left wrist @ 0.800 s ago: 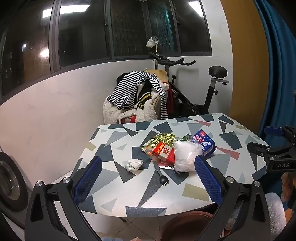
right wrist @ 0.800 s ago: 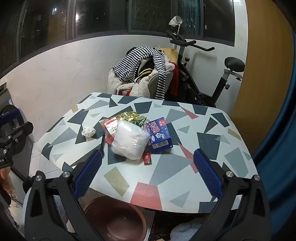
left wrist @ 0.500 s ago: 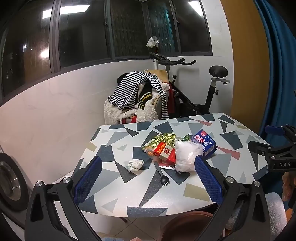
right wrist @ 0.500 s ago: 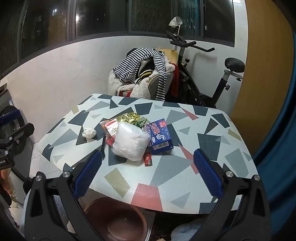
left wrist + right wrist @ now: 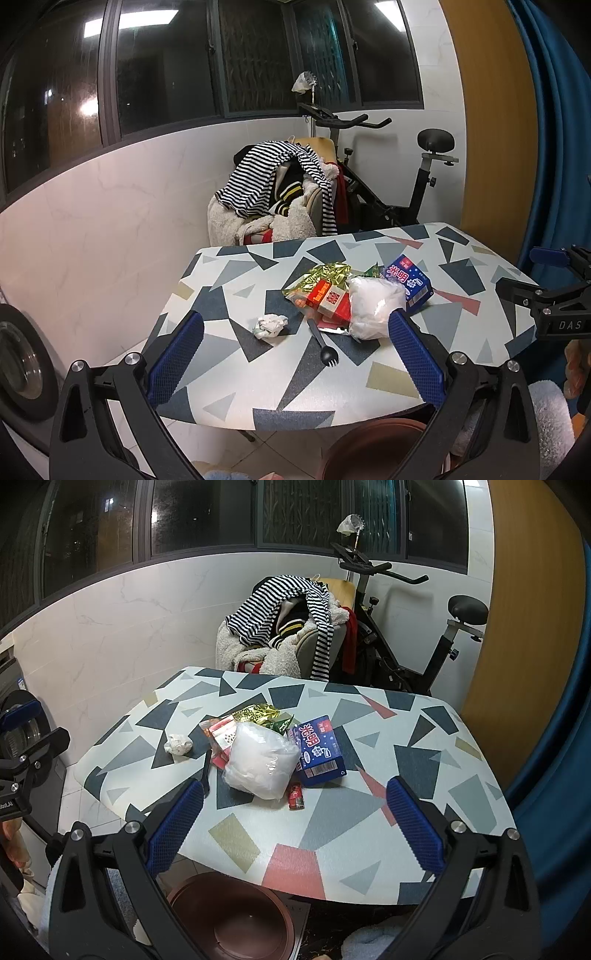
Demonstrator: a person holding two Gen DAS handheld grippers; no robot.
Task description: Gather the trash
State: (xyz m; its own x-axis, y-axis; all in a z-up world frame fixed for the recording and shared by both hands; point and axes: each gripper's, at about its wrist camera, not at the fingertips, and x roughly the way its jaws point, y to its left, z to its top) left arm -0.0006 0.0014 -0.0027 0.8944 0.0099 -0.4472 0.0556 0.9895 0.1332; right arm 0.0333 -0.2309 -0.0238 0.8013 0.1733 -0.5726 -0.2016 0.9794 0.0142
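Note:
Trash lies heaped mid-table: a white plastic bag [image 5: 260,766], a blue carton [image 5: 319,751], a gold foil wrapper [image 5: 321,275], a red and white box [image 5: 328,300], a crumpled tissue [image 5: 269,325], a black plastic fork [image 5: 321,341] and a small red lighter [image 5: 295,796]. My left gripper [image 5: 295,354] hovers open before the table's near edge, nothing between its blue pads. My right gripper [image 5: 293,823] is also open and empty, short of the heap. A brown bin [image 5: 229,919] stands on the floor under the near edge.
The patterned table [image 5: 406,760] has bare room at the right and front. Behind it stands a chair piled with striped clothes [image 5: 284,627] and an exercise bike [image 5: 406,627]. A washing machine [image 5: 18,362] is at the left, a blue curtain [image 5: 554,147] at the right.
Both views have drifted slightly; the table and trash sit a little higher in the right wrist view. Both grippers stay open and nothing on the table has moved.

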